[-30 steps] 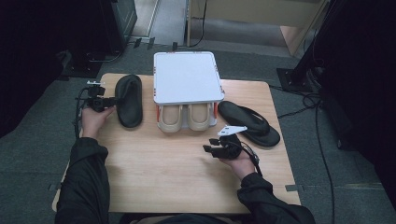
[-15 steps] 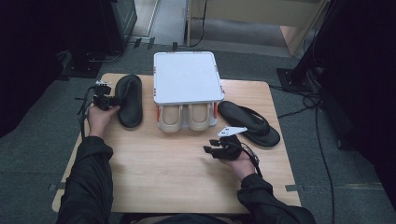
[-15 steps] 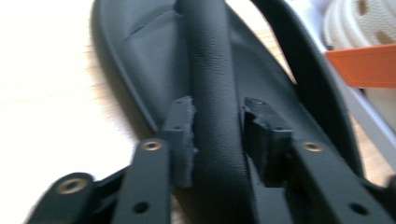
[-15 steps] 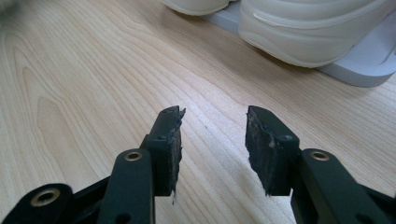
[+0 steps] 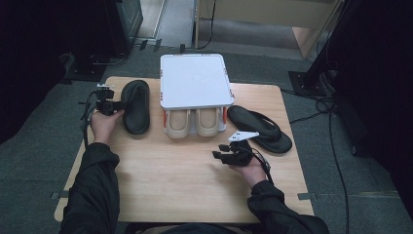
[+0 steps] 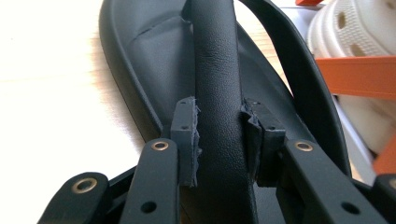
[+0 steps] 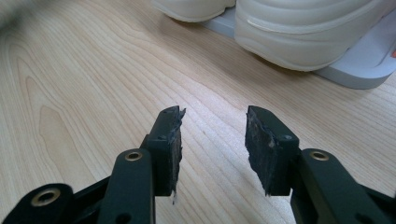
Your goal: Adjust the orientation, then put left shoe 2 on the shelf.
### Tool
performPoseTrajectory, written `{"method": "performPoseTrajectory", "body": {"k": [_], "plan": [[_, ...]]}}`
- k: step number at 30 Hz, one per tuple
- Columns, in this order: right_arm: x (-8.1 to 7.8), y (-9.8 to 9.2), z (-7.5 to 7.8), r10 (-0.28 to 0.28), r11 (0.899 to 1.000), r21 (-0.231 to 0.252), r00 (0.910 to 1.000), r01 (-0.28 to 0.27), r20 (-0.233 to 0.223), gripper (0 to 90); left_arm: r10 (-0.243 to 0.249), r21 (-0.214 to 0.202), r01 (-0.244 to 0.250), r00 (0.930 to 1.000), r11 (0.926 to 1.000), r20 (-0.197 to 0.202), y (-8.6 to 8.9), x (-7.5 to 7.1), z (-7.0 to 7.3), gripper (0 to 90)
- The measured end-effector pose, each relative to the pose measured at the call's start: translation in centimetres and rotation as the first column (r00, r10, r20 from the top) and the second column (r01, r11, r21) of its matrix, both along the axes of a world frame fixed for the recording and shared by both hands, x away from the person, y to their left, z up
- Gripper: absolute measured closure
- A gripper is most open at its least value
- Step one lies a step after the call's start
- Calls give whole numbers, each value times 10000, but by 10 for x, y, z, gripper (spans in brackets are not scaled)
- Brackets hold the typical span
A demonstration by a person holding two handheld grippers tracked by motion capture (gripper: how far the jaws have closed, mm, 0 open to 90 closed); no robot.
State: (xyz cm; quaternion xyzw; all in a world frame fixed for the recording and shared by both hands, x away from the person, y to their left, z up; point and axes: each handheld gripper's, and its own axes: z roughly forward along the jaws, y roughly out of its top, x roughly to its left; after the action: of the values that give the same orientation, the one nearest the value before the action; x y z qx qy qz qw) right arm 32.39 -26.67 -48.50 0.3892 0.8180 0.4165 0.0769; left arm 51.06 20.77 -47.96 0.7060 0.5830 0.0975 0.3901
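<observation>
Wooden surface [image 5: 160,180], grey carpet around: left sandal [image 5: 136,106] strap now gripped.

My left gripper [image 6: 219,140] has just been closing its jaws, and the pads [image 6: 187,135] now press both sides of the strap [image 6: 217,70]; the sandal lies flat at the left of the surface, beside the white rack [image 5: 195,80]. Cream clogs [image 5: 195,122] already sit under the rack's top. My right gripper [image 7: 212,140] holds its jaws apart over bare wood, nothing between them, near the clogs. Right sandal [image 5: 260,128] lies untouched at the right of the rack. Judgement: early stage, grip made, lift and stowing of both sandals left.
</observation>
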Motion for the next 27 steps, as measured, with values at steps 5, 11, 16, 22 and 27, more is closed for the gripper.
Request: {"method": "performPoseTrajectory", "body": {"k": [5, 11, 16, 22, 27], "plan": [[0, 1, 0, 36, 10000, 28, 10000, -36, 25, 562, -153, -230, 153, 9999, 9996, -29, 2, -6, 9, 690], [2, 4, 0, 148, 9999, 51, 9999, -148, -25, 562, -144, -455, 145, 9999, 9989, 21, 4, -15, 17, 691], [5, 6, 0, 259, 9996, 89, 9997, -259, -41, 563, -156, -651, 163, 9998, 9977, 102, 4, -22, 23, 693], [7, 10, 0, 373, 9992, 126, 9992, -371, -118, 563, -159, -588, 170, 9997, 9981, 186, 3, -30, 34, 693], [8, 11, 1, 428, 9989, 187, 9990, -425, -140, 562, -145, -538, 156, 9997, 9984, 216, 1, -30, 43, 692]]}}
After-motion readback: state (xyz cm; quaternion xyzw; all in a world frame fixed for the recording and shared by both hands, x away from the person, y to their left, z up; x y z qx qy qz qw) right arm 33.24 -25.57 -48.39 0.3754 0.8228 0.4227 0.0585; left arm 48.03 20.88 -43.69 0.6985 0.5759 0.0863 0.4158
